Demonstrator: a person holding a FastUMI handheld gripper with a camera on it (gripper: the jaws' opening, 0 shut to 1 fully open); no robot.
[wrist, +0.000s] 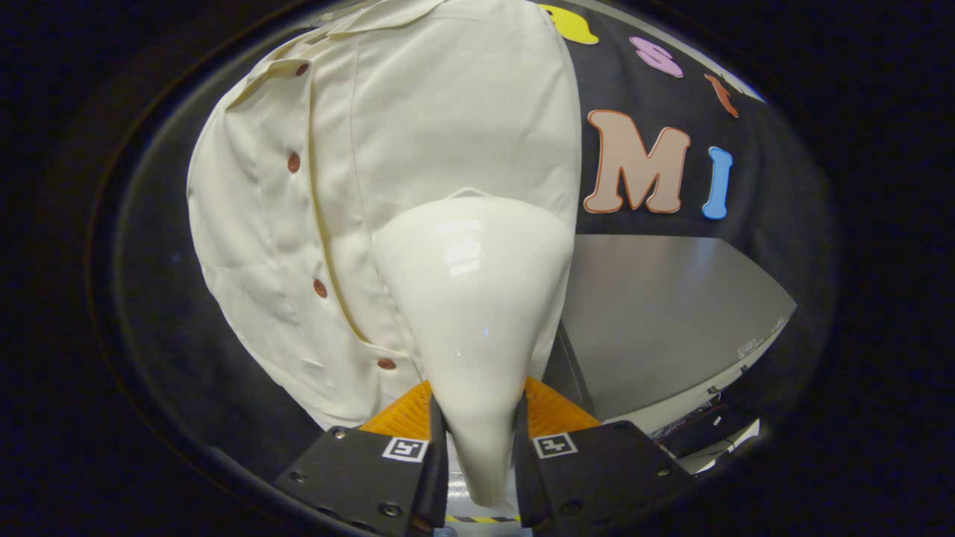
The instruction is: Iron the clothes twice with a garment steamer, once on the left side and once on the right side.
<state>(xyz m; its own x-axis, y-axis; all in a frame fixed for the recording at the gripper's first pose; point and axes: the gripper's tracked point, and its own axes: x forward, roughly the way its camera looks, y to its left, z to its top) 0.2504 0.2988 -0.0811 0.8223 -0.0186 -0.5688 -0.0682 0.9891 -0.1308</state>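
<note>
A glossy white garment steamer [477, 298] stands up between my fingers, its narrow handle clamped by both and its wide head flaring out ahead. My gripper [480, 418] is shut on that handle. The steamer head rests against a cream button-up shirt [358, 171] that hangs just beyond it. The head covers the shirt's lower right part, to the right of the row of brown buttons [320, 288]. The shirt's collar sits at the top, and its hem hangs down near my left finger [406, 414].
A grey table top [656, 321] lies to the right of the steamer, below the black booth wall [671, 89]. Some dark gear and a white edge [716, 440] sit beyond the table's near corner.
</note>
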